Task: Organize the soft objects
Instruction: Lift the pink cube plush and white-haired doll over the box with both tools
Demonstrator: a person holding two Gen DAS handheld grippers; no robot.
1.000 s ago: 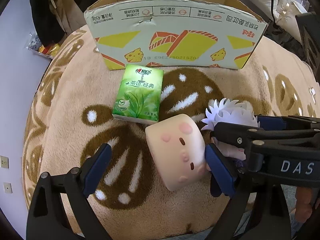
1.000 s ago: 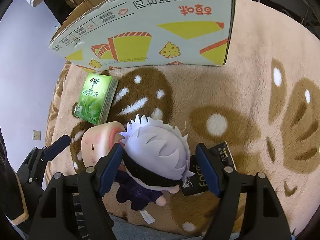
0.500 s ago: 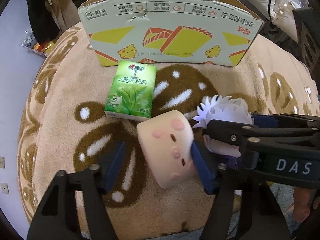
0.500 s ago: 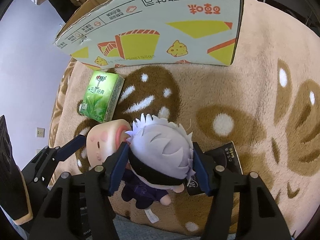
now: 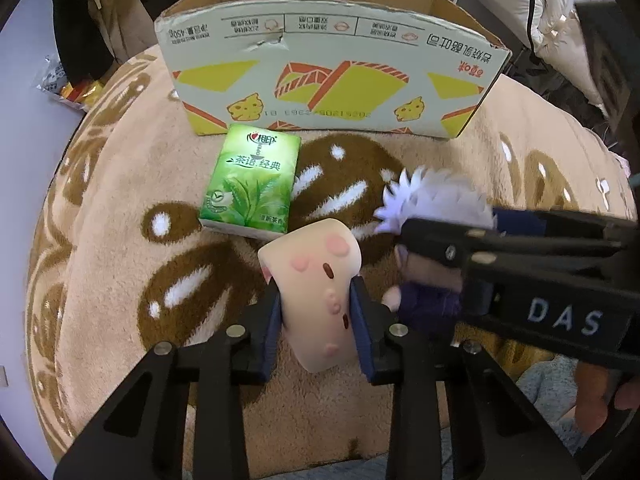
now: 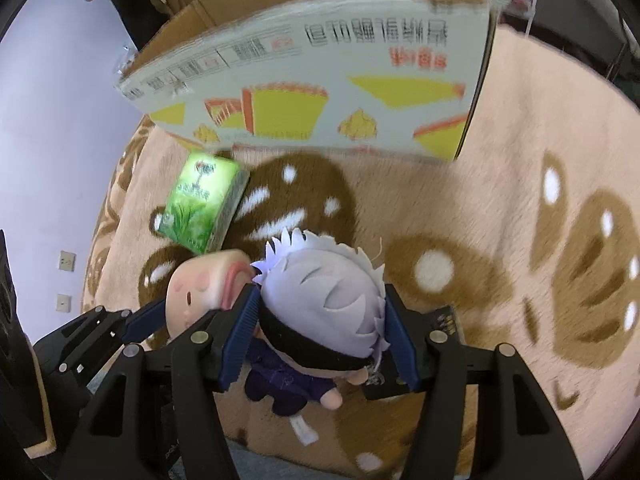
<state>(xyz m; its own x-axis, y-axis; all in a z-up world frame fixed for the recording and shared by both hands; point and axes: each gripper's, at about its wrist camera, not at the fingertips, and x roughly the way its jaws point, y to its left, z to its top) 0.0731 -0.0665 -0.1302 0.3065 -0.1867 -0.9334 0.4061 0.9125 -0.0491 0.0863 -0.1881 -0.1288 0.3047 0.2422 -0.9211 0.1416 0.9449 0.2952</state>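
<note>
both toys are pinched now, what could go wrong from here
The left gripper is closing on the squishy toy, already pinched narrow; it might bulge and slip out when lifted.

The right gripper clamps only the doll by its head, so the hanging body may swing.

The toys touch, so lifting one could drag the other.
</note>
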